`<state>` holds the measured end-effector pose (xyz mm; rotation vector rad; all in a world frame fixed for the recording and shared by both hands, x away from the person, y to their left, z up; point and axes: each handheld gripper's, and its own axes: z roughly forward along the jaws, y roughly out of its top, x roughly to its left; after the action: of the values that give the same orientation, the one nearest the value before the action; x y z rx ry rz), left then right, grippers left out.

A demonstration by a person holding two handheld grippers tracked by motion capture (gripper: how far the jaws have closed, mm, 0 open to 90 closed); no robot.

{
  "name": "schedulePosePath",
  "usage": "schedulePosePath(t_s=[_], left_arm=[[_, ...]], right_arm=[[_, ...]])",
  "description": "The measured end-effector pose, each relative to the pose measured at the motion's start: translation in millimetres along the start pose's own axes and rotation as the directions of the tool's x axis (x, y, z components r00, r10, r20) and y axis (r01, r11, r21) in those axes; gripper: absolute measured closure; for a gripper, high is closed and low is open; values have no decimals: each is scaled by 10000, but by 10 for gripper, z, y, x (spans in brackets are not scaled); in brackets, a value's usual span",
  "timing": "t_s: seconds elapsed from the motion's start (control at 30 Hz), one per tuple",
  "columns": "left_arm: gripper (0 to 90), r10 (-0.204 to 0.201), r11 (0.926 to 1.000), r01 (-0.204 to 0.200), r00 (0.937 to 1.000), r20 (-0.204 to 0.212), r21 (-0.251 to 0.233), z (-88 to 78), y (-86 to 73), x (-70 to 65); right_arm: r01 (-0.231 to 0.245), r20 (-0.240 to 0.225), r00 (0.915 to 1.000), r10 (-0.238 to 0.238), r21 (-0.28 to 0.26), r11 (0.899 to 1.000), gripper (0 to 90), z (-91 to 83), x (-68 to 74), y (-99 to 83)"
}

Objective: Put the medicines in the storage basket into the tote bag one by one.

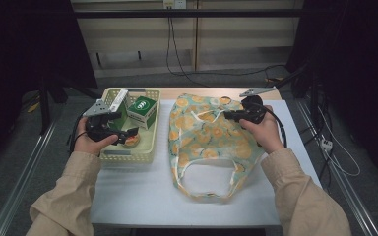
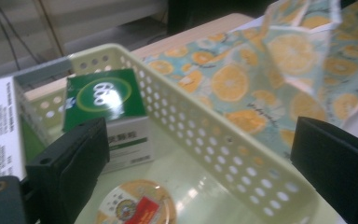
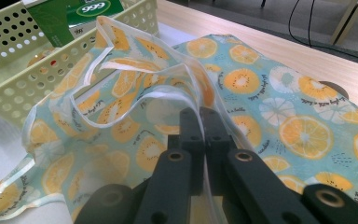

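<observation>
A cloth bag printed with orange slices lies flat on the white table, its white handles at the near end. My right gripper sits on the bag's far part and is shut on a white-edged strap of the bag, lifting the cloth a little around its jaws. My left gripper hovers over the pale green basket, open and holding nothing. In the left gripper view the jaws stand wide apart astride the basket wall. Below them lies a round tin.
The basket also holds a green box marked 999 and a white box standing at its far left. The basket sits just left of the bag. A wooden strip runs along the table's far edge.
</observation>
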<state>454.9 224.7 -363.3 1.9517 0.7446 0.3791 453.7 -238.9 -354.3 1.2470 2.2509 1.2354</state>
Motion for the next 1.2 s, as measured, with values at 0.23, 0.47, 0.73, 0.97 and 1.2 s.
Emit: schedulePosePath(t_s=[0.23,0.47,0.73,0.97,1.2], left_arm=[[58,-251,9987,256,9996,-132,443,131,-40,140],[59,-324,9981,323,9995,3,516,240,30,181],[67,-275,9906,289,9995,-121,1341,528,2,258],[72,206,9688,-74,9985,-507,2476,678,-157,346],[87,445,9683,-417,9990,-61,2463,677,-167,334]], right_arm=[[8,-23,10000,-8,14,10000,900,11,10,-5],[-28,-21,10000,28,19,10000,900,25,7,-9],[56,-74,10000,-55,145,9999,900,71,30,-11],[79,-130,9999,-77,140,9999,900,71,31,-9],[69,-169,9998,-67,99,9999,900,50,28,-8]])
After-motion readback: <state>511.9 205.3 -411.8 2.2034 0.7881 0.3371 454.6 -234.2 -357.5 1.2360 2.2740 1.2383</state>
